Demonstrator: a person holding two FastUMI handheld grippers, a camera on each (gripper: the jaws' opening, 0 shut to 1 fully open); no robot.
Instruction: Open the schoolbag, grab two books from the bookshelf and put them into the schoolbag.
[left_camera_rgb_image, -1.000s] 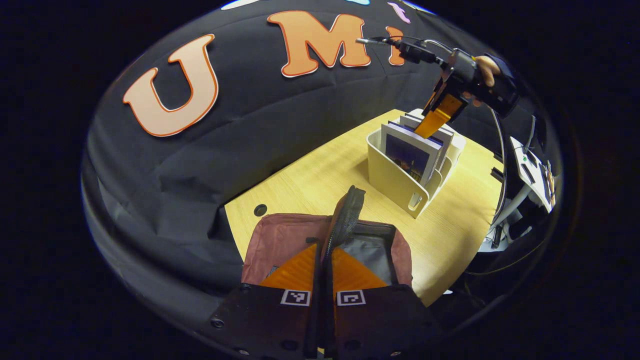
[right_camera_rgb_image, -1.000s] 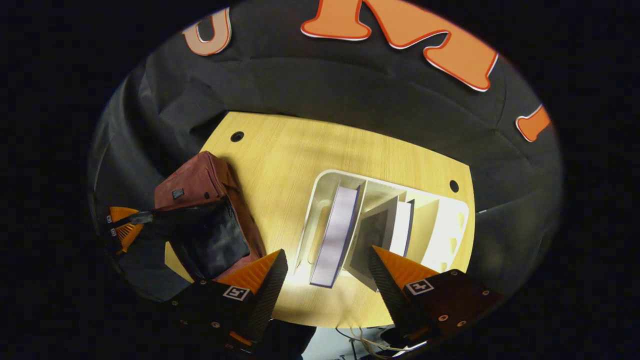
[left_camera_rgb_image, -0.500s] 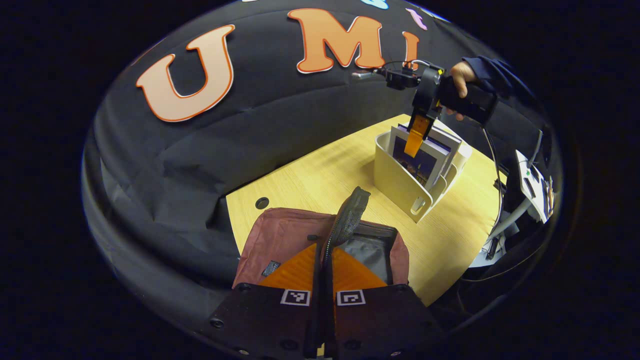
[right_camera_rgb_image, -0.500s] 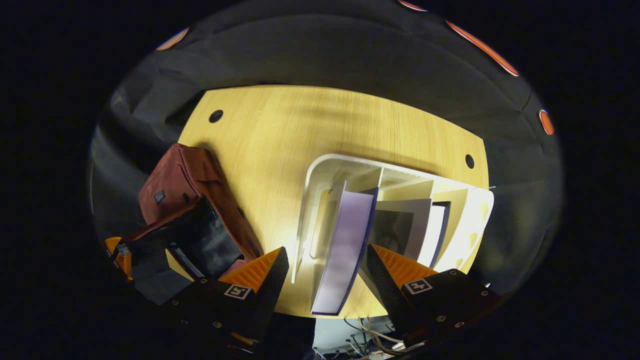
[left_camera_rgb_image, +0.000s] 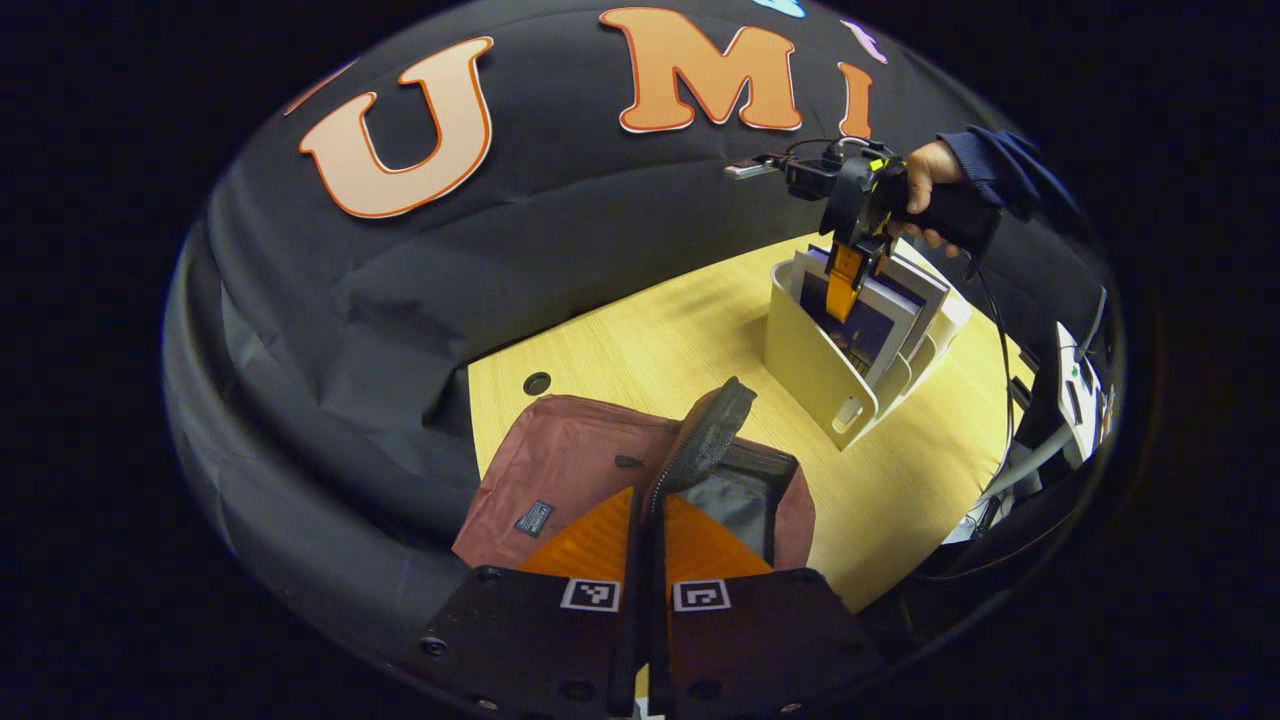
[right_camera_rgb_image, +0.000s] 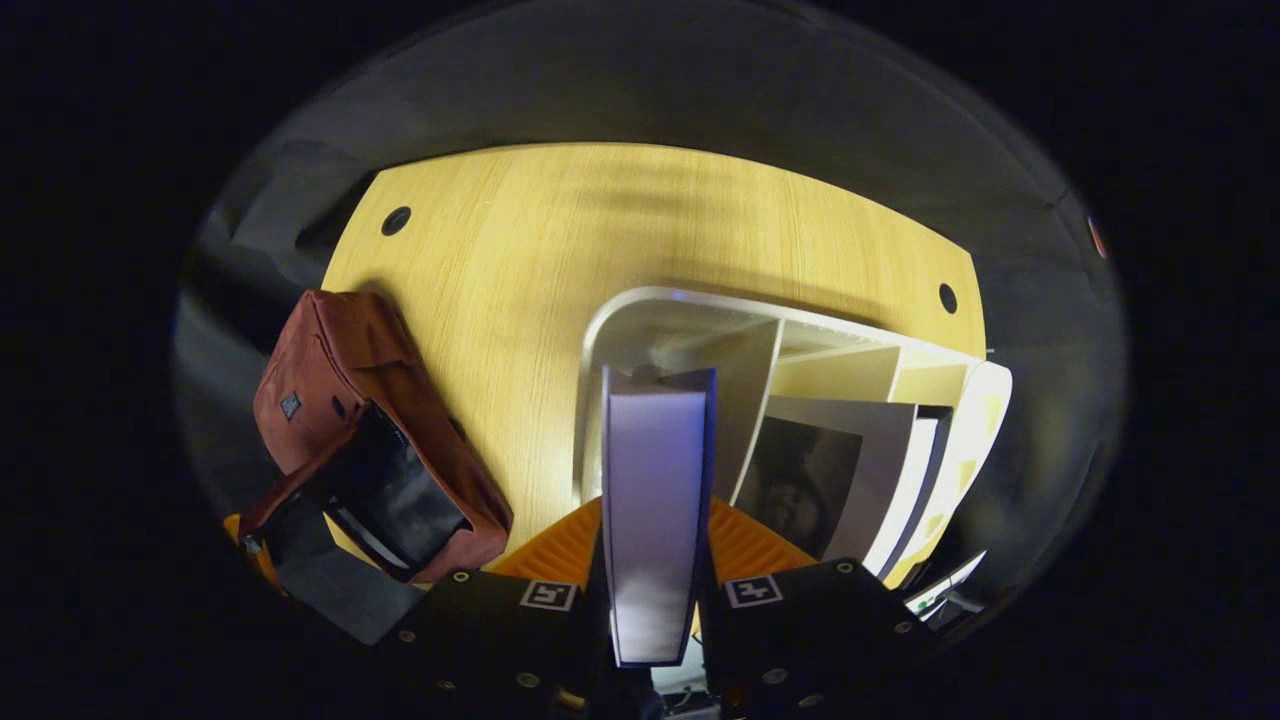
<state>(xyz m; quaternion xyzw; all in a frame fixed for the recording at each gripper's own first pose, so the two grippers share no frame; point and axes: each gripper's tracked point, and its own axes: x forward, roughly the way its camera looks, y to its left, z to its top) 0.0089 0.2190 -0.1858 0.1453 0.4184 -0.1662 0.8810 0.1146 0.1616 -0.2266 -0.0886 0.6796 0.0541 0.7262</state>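
Item one, as I see it in the right gripper view: light wood-grain tabletop (right_camera_rgb_image: 620, 230), a round cable hole at each far corner. Resting on it: a dark-red schoolbag (right_camera_rgb_image: 345, 370) at the left, lying flat with its opening gaping; a white bookshelf (right_camera_rgb_image: 690, 335) just right of centre, apart from the bag, standing upright.

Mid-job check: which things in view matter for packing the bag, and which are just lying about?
Job things:
- schoolbag, its flap clamped in the left tool
- book clamped in the right tool
- other books in the bookshelf

Lying about:
- table
- white gear and cables off the table edge
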